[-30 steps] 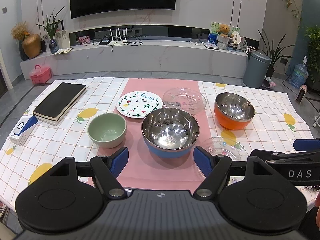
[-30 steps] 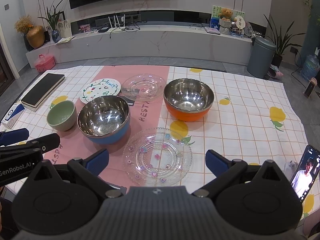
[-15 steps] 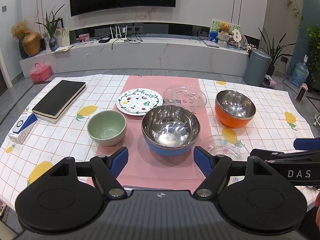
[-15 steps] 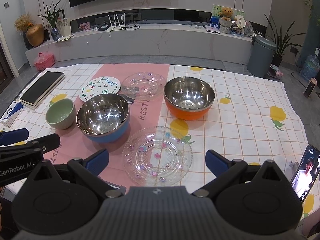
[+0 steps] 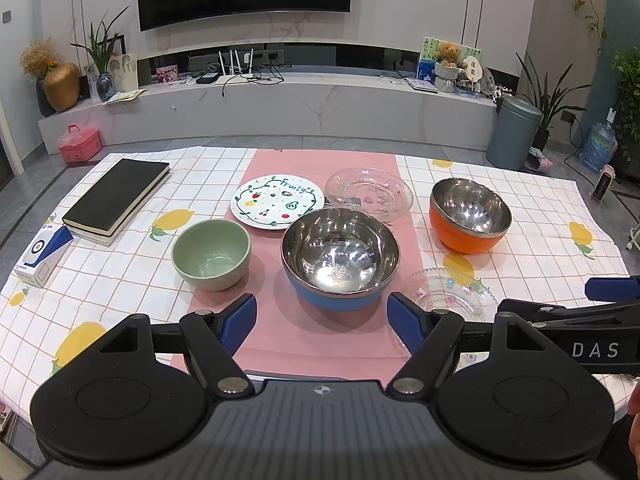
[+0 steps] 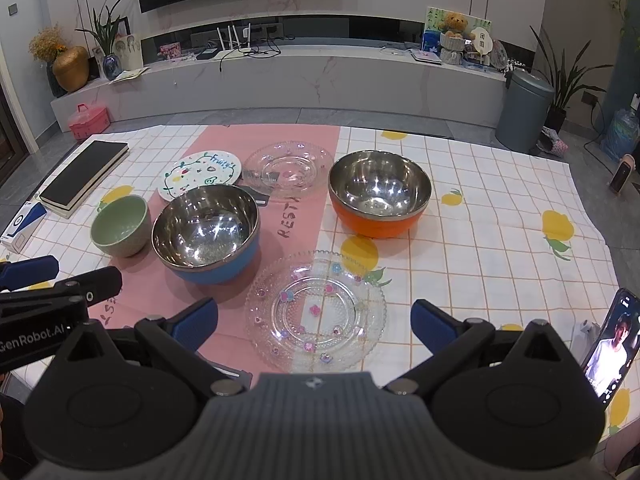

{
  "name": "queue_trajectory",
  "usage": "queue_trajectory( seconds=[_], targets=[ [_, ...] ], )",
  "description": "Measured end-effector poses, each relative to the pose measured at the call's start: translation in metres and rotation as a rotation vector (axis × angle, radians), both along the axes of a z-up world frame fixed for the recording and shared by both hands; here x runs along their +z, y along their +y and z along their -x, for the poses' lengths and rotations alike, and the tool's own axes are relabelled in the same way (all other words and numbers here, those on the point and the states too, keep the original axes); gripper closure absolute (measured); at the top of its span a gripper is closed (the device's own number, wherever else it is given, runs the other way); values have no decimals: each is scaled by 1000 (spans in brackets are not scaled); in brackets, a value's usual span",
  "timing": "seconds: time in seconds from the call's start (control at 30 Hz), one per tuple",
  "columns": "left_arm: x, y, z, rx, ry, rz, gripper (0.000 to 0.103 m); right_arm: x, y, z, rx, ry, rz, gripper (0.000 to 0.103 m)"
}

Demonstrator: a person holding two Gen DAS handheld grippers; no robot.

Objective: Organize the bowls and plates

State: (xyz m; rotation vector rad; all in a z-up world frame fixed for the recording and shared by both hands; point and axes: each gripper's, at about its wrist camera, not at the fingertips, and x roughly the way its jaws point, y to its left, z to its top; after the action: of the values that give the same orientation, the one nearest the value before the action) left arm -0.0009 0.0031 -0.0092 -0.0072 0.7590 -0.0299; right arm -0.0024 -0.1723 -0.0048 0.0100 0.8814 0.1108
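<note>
A blue steel-lined bowl (image 5: 341, 258) stands on the pink runner just beyond my open left gripper (image 5: 322, 320). A green bowl (image 5: 211, 254) sits to its left, an orange steel-lined bowl (image 5: 470, 214) to the right. Behind are a white fruit-patterned plate (image 5: 278, 201) and a clear glass plate (image 5: 368, 194). A second clear glass plate (image 6: 316, 312) with small flowers lies right in front of my open right gripper (image 6: 314, 322); nothing is between either gripper's fingers. The right wrist view also shows the blue bowl (image 6: 206, 234), orange bowl (image 6: 380, 198) and green bowl (image 6: 120, 230).
A black book (image 5: 116, 196) and a small white-blue box (image 5: 42, 256) lie at the table's left side. A phone (image 6: 610, 346) stands propped at the near right corner. The checked tablecloth (image 6: 500, 248) covers the table; a TV shelf stands beyond.
Both grippers have drifted slightly; the dishes sit a little differently in the views. Nothing on the table has moved, and both grippers stay open.
</note>
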Motion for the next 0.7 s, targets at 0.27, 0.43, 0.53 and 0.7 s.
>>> queue_trajectory(
  seconds=[0.27, 0.43, 0.53, 0.7],
  targets=[
    [-2, -1, -1, -1, 5, 1, 15, -4, 1, -1, 6, 5, 3, 3],
    [-2, 0, -3, -18, 2, 12, 15, -4, 1, -2, 7, 5, -1, 3],
    [0, 3, -5, -21, -12, 21, 15, -5, 2, -3, 12, -2, -10, 3],
    [4, 12, -15, -18, -22, 52, 15, -6, 8, -17, 37, -17, -2, 3]
  ],
)
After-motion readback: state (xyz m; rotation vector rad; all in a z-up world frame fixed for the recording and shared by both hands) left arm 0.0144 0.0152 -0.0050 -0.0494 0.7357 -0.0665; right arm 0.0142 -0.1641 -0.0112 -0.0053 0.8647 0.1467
